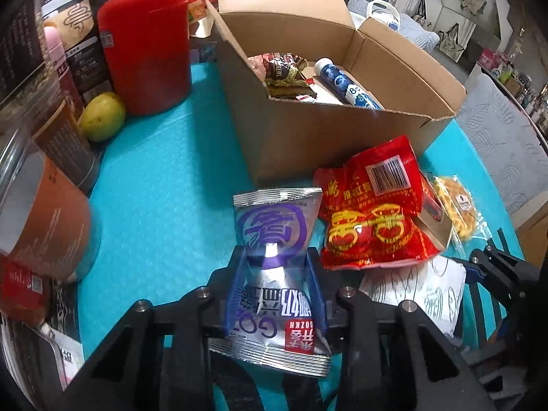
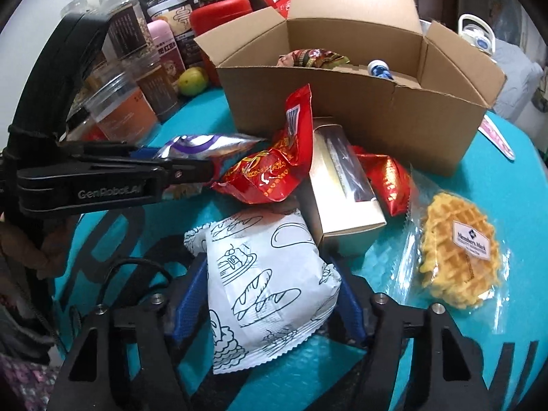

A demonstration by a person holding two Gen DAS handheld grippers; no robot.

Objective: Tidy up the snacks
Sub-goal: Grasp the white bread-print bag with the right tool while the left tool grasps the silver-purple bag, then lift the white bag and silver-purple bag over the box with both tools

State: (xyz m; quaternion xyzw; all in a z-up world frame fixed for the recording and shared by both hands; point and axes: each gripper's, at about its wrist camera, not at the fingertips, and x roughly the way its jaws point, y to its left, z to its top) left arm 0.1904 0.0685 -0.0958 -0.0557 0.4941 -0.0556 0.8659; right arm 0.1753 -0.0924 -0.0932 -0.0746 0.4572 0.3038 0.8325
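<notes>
My left gripper is shut on a silver packet with purple print, pinching its middle between the blue pads. In the right wrist view that gripper comes in from the left with the silver packet. My right gripper is shut on a white packet printed with bread drawings, which rests on the teal mat. The open cardboard box stands behind and holds a brown wrapped snack and a blue tube.
In front of the box lie a red packet, a gold carton, a small red packet and a wrapped waffle. A red canister, a yellow-green fruit and jars crowd the left.
</notes>
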